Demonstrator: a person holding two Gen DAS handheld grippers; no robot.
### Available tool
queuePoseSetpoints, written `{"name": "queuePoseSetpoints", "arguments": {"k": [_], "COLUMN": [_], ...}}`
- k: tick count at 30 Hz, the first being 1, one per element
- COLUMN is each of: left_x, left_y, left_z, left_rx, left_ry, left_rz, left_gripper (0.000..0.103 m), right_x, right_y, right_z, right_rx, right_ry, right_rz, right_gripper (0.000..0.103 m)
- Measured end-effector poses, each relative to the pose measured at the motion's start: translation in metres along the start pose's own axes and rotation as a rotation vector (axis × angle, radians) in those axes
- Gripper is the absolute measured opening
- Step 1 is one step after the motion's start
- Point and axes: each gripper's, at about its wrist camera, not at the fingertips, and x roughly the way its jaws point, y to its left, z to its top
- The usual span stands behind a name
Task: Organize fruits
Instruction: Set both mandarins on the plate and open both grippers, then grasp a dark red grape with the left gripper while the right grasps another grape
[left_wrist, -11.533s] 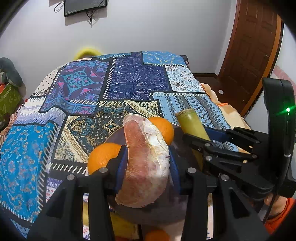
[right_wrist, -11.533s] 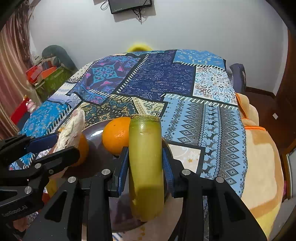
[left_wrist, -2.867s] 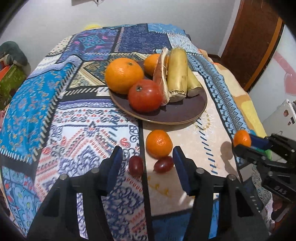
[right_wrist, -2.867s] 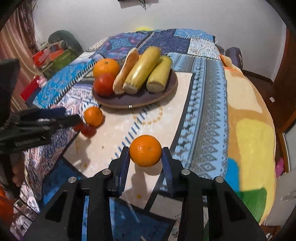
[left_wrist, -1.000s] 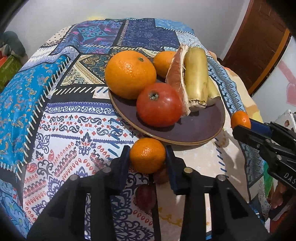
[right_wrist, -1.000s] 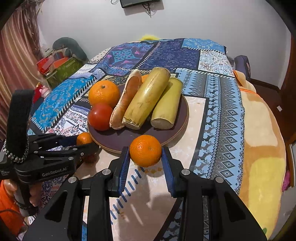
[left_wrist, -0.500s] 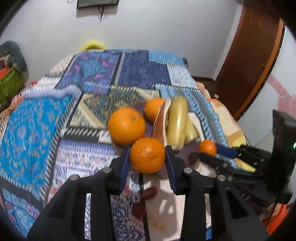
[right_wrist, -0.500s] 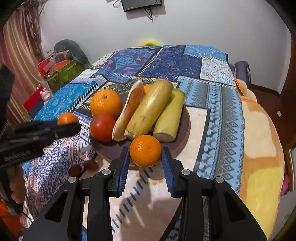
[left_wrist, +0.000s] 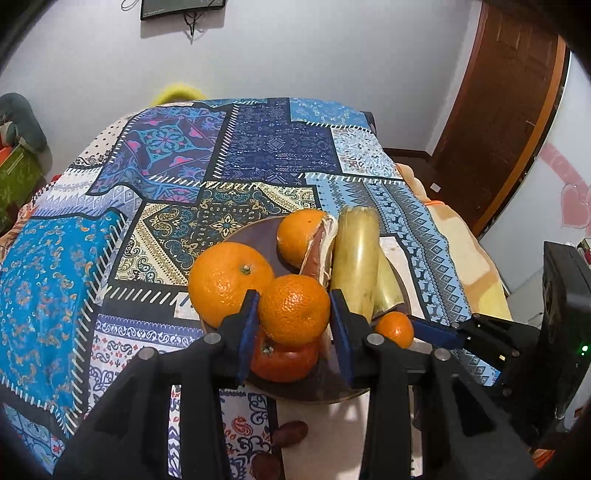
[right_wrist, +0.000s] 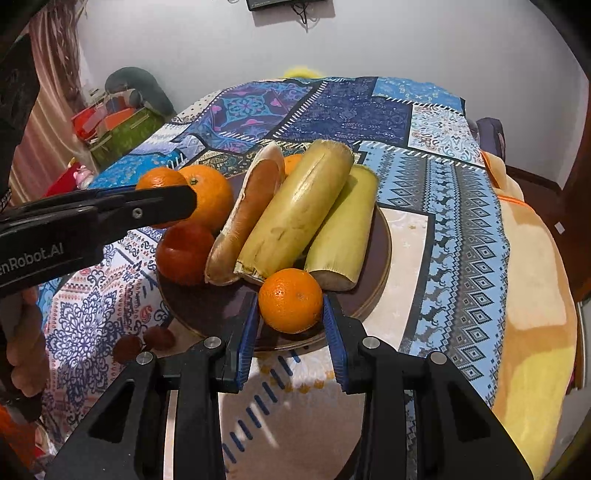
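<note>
Carrying a small orange (left_wrist: 293, 309) each, the left hand-held gripper (left_wrist: 293, 332) and right hand-held gripper (right_wrist: 290, 332) hang clamped at mid-frame over the brown plate (right_wrist: 384, 236), already nearly full, two dark red fruits (right_wrist: 142, 343) left on the bed, lower left.

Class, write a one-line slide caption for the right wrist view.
Right gripper carries a small orange toward the brown plate of fruit.
</note>
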Motion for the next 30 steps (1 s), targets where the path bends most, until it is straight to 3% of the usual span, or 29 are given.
{"name": "queuePoseSetpoints", "arguments": {"k": [4, 6, 8, 16, 23, 30], "left_x": [-0.003, -0.010, -0.020, -0.062, -0.077, -0.064], "left_y": [0.001, 0.002, 0.003, 0.014, 0.022, 0.024], "left_z": [0.001, 0.002, 0.003, -0.009, -0.036, -0.074], "left_rx": [-0.006, -0.014, -0.016, -0.015, -0.021, -0.041], "left_ry": [-0.016, -0.039, -0.056, -0.079, -0.031, 0.062], "left_rz": [0.014, 0.021, 0.023, 0.059, 0.089, 0.085], "left_gripper": [0.050, 0.053, 0.053, 0.053, 0.053, 0.053], "right_x": [0.002, 0.001, -0.003, -0.036, -0.062, -0.073], "right_y": [-0.001, -0.002, -0.001, 0.012, 0.030, 0.043], "right_z": [0.000, 0.001, 0.002, 0.005, 0.001, -0.008], "right_rx": [0.010, 0.016, 0.016, -0.002, -0.037, -0.060], "right_ry": [0.009, 0.006, -0.008, -0.058, -0.088, -0.086], "right_rz": [0.004, 0.000, -0.009, -0.022, -0.029, -0.027], "right_gripper": [0.033, 0.039, 0.045, 0.045, 0.045, 0.045]}}
